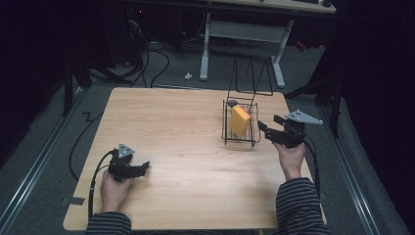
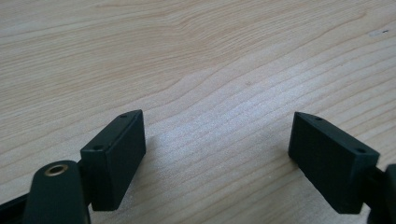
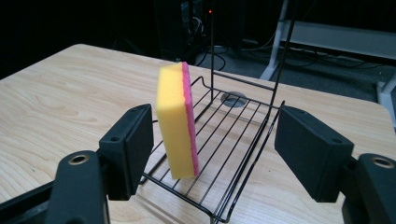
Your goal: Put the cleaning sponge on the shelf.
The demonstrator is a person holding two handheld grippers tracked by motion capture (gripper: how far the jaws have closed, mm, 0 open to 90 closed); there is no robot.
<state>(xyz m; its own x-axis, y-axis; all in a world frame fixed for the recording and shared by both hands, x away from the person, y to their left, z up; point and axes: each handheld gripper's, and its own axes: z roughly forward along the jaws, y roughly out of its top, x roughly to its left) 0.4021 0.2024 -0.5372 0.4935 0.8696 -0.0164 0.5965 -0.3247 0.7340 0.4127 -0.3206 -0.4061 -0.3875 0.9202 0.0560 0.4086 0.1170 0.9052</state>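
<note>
a yellow sponge [image 3: 176,122] with a pink face stands on edge in the black wire rack [image 3: 233,140] on the right side of the table [image 1: 186,147]; the right hand-held gripper [image 3: 212,154] sits just beside the rack, jaws wide, nothing between them; the left hand-held gripper [image 2: 217,154] rests low over bare wood, well apart from the rack, jaws spread wide too.
</note>
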